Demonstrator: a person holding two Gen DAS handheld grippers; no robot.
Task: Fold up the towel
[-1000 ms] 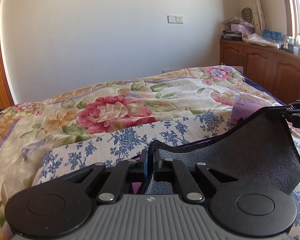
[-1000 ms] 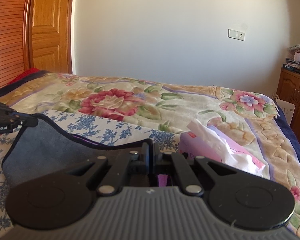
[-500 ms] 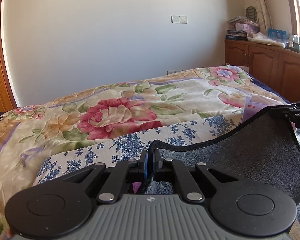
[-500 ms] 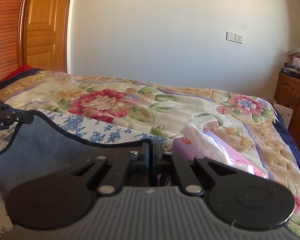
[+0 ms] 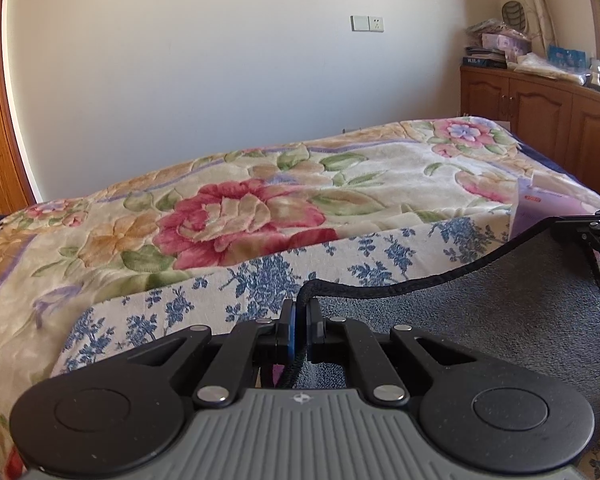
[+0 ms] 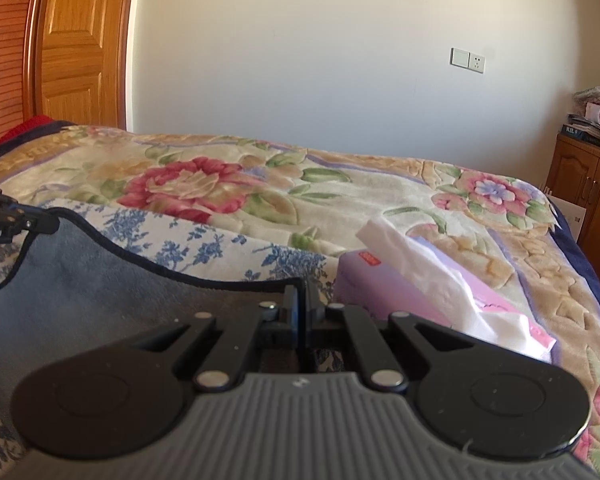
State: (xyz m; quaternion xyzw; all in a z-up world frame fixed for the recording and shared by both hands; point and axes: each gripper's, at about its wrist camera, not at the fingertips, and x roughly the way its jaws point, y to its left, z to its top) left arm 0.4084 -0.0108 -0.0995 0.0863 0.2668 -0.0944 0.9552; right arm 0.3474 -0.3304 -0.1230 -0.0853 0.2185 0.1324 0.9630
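Left gripper [image 5: 299, 325] and right gripper [image 6: 301, 312] each clamp a corner of the grey towel [image 5: 500, 312], lifted between them; fold apparently not yet laid.

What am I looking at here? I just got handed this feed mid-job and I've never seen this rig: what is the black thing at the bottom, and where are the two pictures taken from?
There is no robot arm. A person holds one two-finger gripper in each hand, and each carries a fisheye camera that looks forward along its fingers.

In the left wrist view, the left gripper is shut on the hem of a dark grey towel. At the right edge you see the other gripper pinching the far corner.

In the right wrist view, the right gripper is shut on the towel's other corner.

The towel hangs stretched between them over a bed with a floral blanket and a blue-flowered cloth. A purple tissue box lies on the blanket.
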